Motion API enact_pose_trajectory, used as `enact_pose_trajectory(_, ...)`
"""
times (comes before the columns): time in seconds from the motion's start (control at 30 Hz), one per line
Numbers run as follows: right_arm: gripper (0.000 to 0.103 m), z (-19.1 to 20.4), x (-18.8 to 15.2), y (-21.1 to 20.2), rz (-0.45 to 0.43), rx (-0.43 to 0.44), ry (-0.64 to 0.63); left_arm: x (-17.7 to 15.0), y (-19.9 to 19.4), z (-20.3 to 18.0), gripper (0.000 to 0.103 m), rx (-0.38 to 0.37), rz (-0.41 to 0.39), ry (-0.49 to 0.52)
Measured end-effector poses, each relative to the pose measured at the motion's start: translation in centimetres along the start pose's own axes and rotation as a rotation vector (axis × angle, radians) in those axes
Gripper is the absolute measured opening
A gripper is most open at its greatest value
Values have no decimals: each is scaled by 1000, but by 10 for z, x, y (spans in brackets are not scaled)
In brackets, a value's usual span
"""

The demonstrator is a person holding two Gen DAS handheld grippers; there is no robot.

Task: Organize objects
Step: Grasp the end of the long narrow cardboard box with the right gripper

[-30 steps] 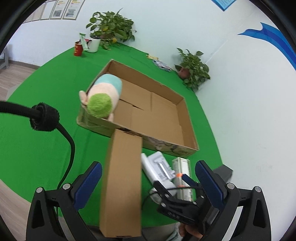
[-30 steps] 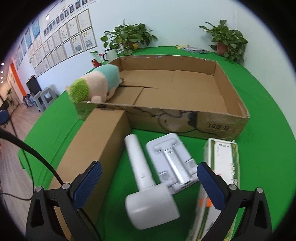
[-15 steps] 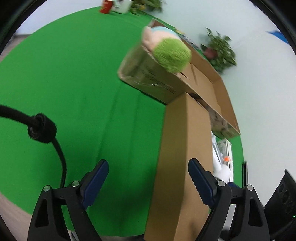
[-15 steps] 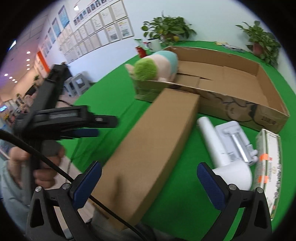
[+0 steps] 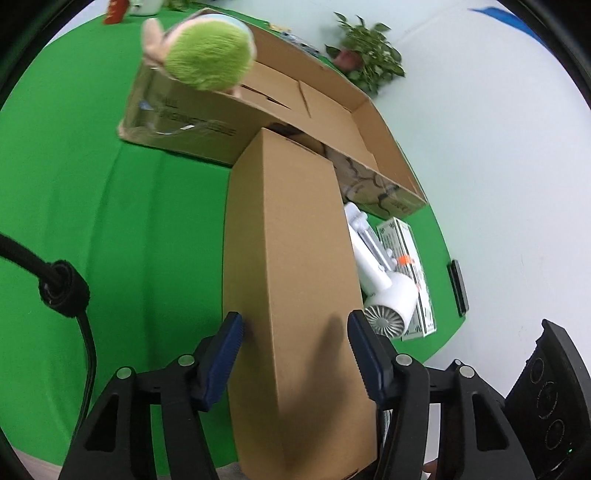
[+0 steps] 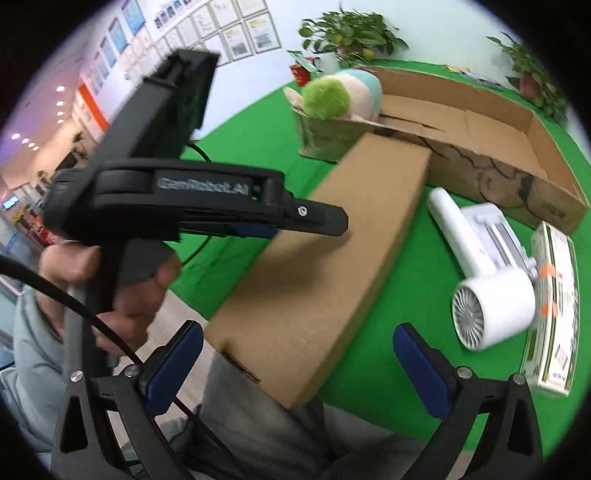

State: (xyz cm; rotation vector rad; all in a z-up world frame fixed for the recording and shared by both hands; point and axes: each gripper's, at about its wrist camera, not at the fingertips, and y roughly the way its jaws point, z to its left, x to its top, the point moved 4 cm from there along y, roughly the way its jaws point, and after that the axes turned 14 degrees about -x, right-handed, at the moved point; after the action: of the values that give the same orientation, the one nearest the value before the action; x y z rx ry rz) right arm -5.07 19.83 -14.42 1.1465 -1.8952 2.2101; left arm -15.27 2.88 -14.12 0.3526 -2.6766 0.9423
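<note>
Now left tongs are closing around the long carton, seemingly untouched; right tongs wide.

- You work at a table under a bright green cloth.
- Pale plain wall sits close behind it, blue shape painted high up.
- Potted plant at the far corner by that wall; a second leafy plant in a white pot on the far edge, red cup beside it.
- Rows of framed papers on the side wall.
- Wood-look floor below the table edge.
- Ceiling spotlights lit down a hall to one side, orange strip there.
</note>
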Motion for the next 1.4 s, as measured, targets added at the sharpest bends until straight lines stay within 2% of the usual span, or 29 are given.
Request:
enact_pose_trajectory(0.1, 102, -1, -4, -1, -5, -31, -12, -5, 7, -6, 49, -48, 35, 4)
enact_pose_trajectory(0.5, 103, -32, -14, 4, 8, -197, -34, -22, 28, -22, 49, -199, 55, 17)
enact_pose_trajectory(0.6, 102, -35, -14, 9, 8, -236, -48, -23, 29, -25, 49, -195, 46, 31)
enact_pose_trajectory(0.7, 82, -32, -13, 14, -7, -309, -105, -19, 21, -25, 49, -173, 11, 46)
enact_pose_trajectory(0.73, 83, -31, -13, 14, -12, -308, -113, -17, 17, -24, 49, -166, -2, 47)
enact_pose_trajectory(0.9, 82, -24, -9, 16, -27, -268, -120, -9, -5, -7, 49, -128, -60, 13)
enact_pose_trajectory(1.03, 82, -25, -2, 14, -30, -129, -26, -9, -25, 12, 49, -120, -100, -28)
enact_pose_trajectory(1.13, 82, -28, 1, 14, -29, -58, 42, -9, -32, 23, 49, -106, -106, -57)
enact_pose_trajectory(1.23, 82, -31, 4, 16, -20, 32, 115, -6, -38, 26, 49, -118, -108, -64)
enact_pose_trajectory(1.27, 82, -31, 5, 16, -17, 60, 135, -8, -52, 27, 49, -120, -114, -59)
enact_pose_trajectory(1.4, 82, -40, 7, 22, 16, 210, 236, -3, -53, 26, 49, -162, -118, -77)
